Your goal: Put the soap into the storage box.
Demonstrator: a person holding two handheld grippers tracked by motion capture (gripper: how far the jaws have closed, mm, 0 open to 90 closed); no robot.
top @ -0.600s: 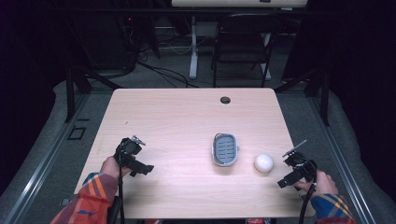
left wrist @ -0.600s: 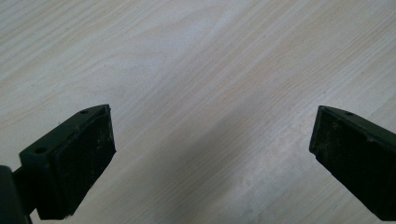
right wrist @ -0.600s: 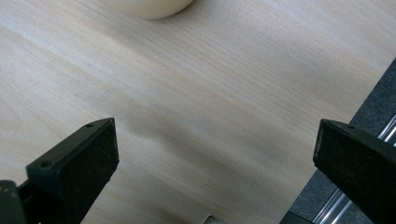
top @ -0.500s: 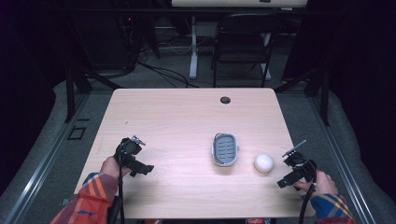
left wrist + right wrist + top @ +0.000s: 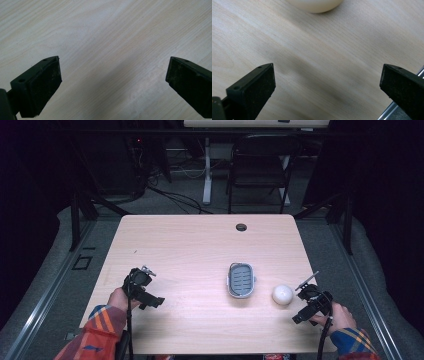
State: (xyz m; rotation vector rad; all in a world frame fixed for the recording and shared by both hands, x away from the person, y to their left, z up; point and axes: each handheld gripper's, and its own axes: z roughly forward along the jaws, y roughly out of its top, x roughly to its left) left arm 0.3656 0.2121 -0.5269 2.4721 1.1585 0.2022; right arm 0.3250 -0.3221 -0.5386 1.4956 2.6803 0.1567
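We noted the right hand-held gripper [image 5: 305,306] at the near right edge of the tabletop [image 5: 200,245], its jaws spread wide with nothing between them. In the right gripper view the two black pads [image 5: 259,86] stood far apart over bare wood, and the lower curve of the ball [image 5: 315,5] sat ahead of them at the top of the frame, not yet between the jaws. We judged that the work had not begun in earnest: the ball [image 5: 282,294] rested on the wood just beside the right hand-held gripper, untouched and apart from it.

The left hand-held gripper [image 5: 150,295] lay at the near left, well apart from everything else. Its jaws were likewise spread and empty; the left gripper view gave only wood grain between the pads [image 5: 45,82].

A little farther in, near the ball and to its left, was the small grey tray [image 5: 241,280] with a slotted floor. It held nothing that we could see. If the ball was meant for the tray, we judged that the grasp, the lift and the placing all remained to be done.

At the far edge we recorded the round cable hole [image 5: 241,227].

Count: one ball, one tray, two hand-held grippers, one cable hole, one tabletop.
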